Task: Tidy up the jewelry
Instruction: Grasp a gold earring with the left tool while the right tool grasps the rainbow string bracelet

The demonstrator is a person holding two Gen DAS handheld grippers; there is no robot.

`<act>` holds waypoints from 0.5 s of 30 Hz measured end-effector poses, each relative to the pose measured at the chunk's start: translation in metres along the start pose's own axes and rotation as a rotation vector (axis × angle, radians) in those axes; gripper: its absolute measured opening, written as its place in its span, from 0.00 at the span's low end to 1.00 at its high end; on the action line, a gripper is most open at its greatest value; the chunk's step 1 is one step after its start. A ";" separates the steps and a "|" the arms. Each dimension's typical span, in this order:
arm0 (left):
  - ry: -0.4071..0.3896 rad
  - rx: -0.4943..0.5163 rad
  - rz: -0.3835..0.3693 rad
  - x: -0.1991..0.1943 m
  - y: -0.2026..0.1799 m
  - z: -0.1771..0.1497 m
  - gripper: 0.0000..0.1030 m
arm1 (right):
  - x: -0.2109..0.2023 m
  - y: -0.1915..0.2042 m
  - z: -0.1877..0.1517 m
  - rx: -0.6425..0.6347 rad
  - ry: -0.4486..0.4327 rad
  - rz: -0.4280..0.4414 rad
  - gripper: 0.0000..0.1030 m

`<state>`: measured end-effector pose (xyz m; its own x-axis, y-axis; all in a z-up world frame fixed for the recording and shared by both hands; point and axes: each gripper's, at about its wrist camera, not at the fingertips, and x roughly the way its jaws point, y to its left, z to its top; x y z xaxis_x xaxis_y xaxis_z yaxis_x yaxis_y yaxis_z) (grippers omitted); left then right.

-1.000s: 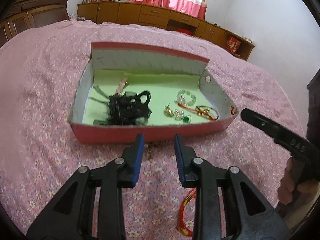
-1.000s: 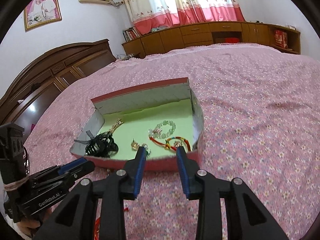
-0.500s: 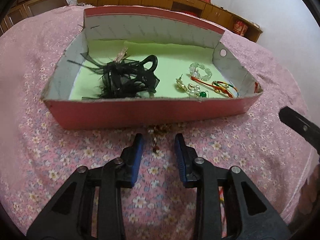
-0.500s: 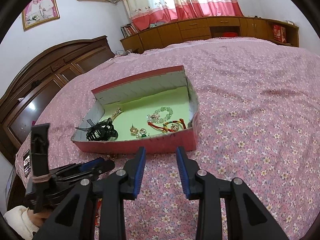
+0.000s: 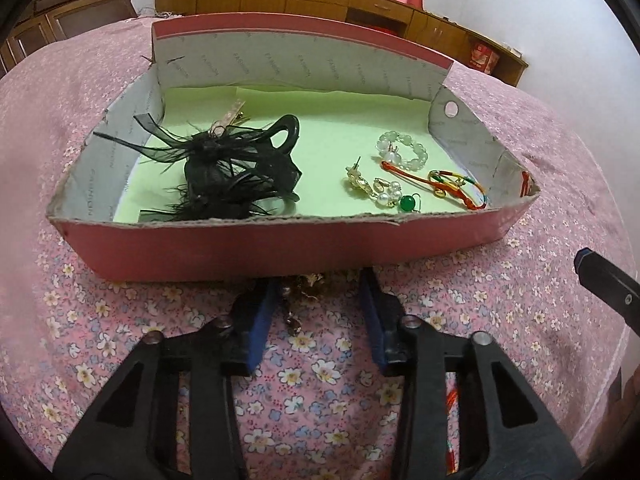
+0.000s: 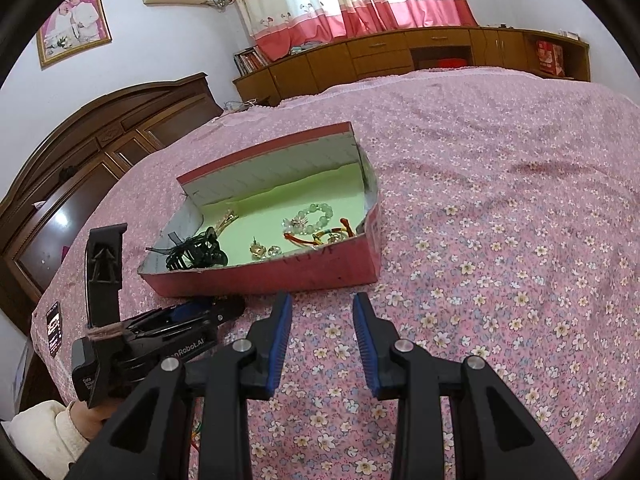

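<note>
A red cardboard box (image 5: 240, 248) (image 6: 280, 276) with a green lining lies on the bed. Inside are a black feathered hair clip (image 5: 236, 176), a clear bead bracelet (image 5: 402, 148), a red cord bracelet (image 5: 436, 184) and pearl-and-green earrings (image 5: 384, 192). A small gold-brown earring (image 5: 308, 286) lies on the bedspread against the box's front wall. My left gripper (image 5: 318, 284) (image 6: 216, 310) stands open around it, its pads clear of it. To the right, my right gripper (image 6: 322, 300) is open with nothing between its fingers. One of its fingers (image 5: 600, 276) shows in the left wrist view.
The pink floral bedspread (image 6: 500, 220) spreads wide to the right of the box. A red-and-yellow cord (image 5: 452, 400) lies under the left gripper. A phone (image 6: 54, 326) sits at the bed's left edge. A wooden headboard (image 6: 100, 140) and cabinets (image 6: 400, 56) line the walls.
The left gripper has come forward and down to the box's front wall, so the small earring now lies between its fingers. The right gripper has barely shifted.
</note>
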<state>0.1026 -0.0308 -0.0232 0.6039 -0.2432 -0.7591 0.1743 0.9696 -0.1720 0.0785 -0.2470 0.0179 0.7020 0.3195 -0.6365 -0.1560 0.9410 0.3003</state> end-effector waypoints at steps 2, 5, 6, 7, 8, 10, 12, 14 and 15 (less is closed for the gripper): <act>0.000 0.003 -0.007 -0.001 0.000 -0.001 0.15 | 0.002 0.000 -0.002 0.002 0.005 0.002 0.33; -0.002 -0.006 -0.021 -0.002 0.002 -0.002 0.12 | 0.003 0.001 -0.004 0.001 0.012 0.006 0.33; -0.004 -0.009 -0.027 -0.003 0.003 -0.002 0.11 | 0.003 0.002 -0.004 0.000 0.013 0.007 0.33; -0.009 -0.011 -0.032 -0.005 0.004 -0.003 0.11 | 0.003 0.002 -0.005 -0.002 0.013 0.007 0.33; -0.014 -0.015 -0.040 -0.008 0.005 -0.004 0.10 | 0.002 0.003 -0.005 -0.003 0.012 0.008 0.33; -0.018 -0.019 -0.049 -0.013 0.006 -0.007 0.08 | 0.002 0.003 -0.006 -0.003 0.013 0.009 0.33; -0.022 -0.022 -0.055 -0.019 0.009 -0.010 0.08 | 0.001 0.004 -0.007 -0.004 0.014 0.010 0.33; -0.028 -0.024 -0.062 -0.026 0.011 -0.014 0.08 | -0.001 0.006 -0.008 -0.007 0.014 0.012 0.33; -0.032 -0.023 -0.062 -0.030 0.009 -0.014 0.08 | -0.001 0.007 -0.009 -0.008 0.014 0.014 0.33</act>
<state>0.0751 -0.0148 -0.0109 0.6169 -0.3034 -0.7262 0.1948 0.9529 -0.2326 0.0709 -0.2400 0.0144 0.6901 0.3337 -0.6422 -0.1711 0.9374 0.3032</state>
